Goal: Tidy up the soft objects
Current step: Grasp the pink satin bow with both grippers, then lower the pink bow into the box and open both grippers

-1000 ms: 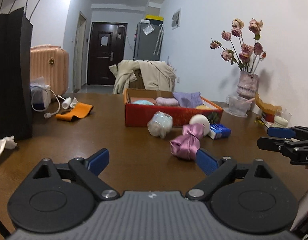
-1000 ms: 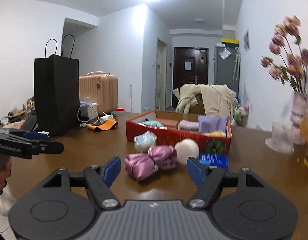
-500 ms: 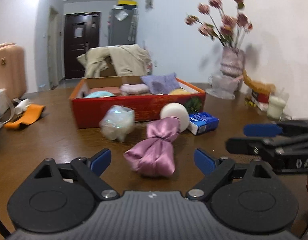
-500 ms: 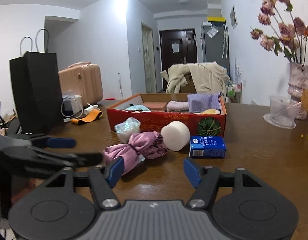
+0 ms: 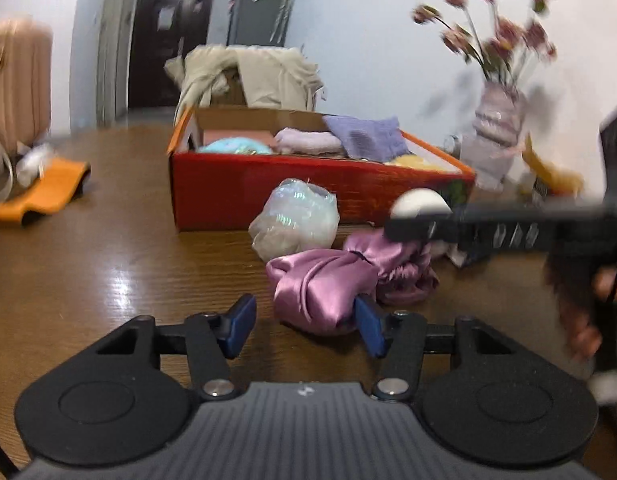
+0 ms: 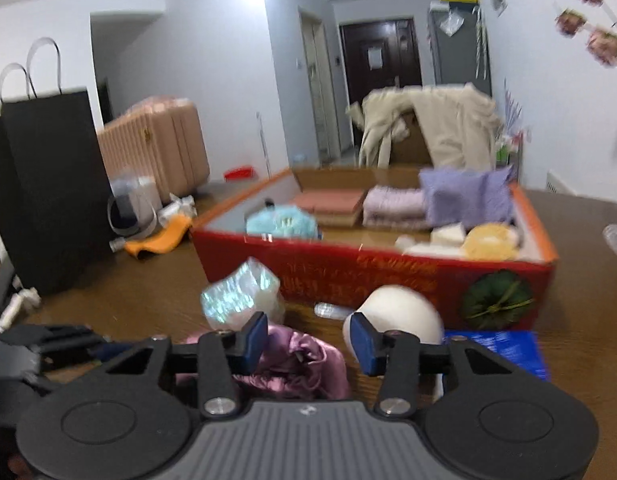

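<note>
Both views are smeared by blur, so fine detail is hard to read. My left gripper (image 5: 304,322) is spread wide, holding nothing, low over the table (image 5: 108,248), with its right pad touching the near end of the pink satin bundle (image 5: 328,284); that bundle lies on the table just in front of the red box (image 5: 268,196), and its far half is partly covered by my right gripper, which crosses the left view as a dark bar (image 5: 488,232). From the right wrist view, my right gripper (image 6: 306,338) is also wide apart and empty, hovering above the same satin bundle (image 6: 304,360), most of which is cut off behind the gripper body. One iridescent cellophane-wrapped ball (image 5: 294,220) sits beside the bundle against the box front. One white round object (image 6: 396,312) is half hidden by my right pad, and one blue packet (image 6: 500,348) beyond it is partly hidden too. Inside the box I count one turquoise fluffy item (image 6: 282,220), one pink flat fold (image 6: 328,200), one pale lilac folded towel (image 6: 392,204), one purple cloth (image 6: 464,196) and one yellow soft thing (image 6: 488,242); the white pieces next to it are too blurred to count. One green pumpkin-like shape (image 6: 496,300) sits at the box's front corner; I cannot tell whether it is printed or separate. One black paper bag (image 6: 48,184) stands at the left, cut off by the frame.
</note>
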The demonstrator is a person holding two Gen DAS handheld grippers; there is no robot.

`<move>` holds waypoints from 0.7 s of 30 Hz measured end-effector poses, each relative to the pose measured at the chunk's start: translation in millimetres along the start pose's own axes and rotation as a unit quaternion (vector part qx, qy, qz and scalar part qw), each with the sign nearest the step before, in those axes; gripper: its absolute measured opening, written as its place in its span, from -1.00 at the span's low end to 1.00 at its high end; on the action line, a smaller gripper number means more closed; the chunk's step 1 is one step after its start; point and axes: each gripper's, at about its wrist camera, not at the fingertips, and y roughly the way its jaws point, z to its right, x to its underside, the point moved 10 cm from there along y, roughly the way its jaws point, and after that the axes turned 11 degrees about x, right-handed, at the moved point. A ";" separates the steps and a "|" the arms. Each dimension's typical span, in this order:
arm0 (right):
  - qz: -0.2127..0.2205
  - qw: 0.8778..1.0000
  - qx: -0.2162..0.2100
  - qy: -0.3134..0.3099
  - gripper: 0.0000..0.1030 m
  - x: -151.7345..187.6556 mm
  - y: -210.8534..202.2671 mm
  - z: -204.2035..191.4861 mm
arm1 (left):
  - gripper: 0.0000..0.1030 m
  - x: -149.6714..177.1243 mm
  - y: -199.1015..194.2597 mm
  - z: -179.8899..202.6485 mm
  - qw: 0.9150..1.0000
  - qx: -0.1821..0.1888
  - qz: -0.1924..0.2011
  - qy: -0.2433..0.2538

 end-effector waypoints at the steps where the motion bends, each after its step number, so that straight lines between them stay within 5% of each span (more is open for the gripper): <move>1: -0.005 1.000 -0.005 0.004 -0.27 3.9 4.4 -1.9 | 0.06 -1.6 0.0 -2.8 1.000 0.010 0.006 -0.012; 6: -0.011 0.998 -0.032 0.054 -0.41 12.9 4.1 9.8 | 0.02 -14.8 4.9 -3.6 0.998 0.041 0.032 -0.025; 9: -0.014 0.998 -0.026 0.062 -0.35 15.8 1.7 13.6 | -0.33 -13.0 14.3 1.1 0.998 0.061 0.013 -0.031; 14: -0.029 0.995 -0.034 0.084 -0.34 26.4 0.0 16.4 | -0.56 -9.3 13.8 3.0 0.997 0.065 0.010 -0.035; 21: -0.030 0.995 -0.035 0.093 -0.66 51.0 -38.2 12.0 | -0.66 13.5 -4.6 34.6 0.997 0.068 -0.001 -0.031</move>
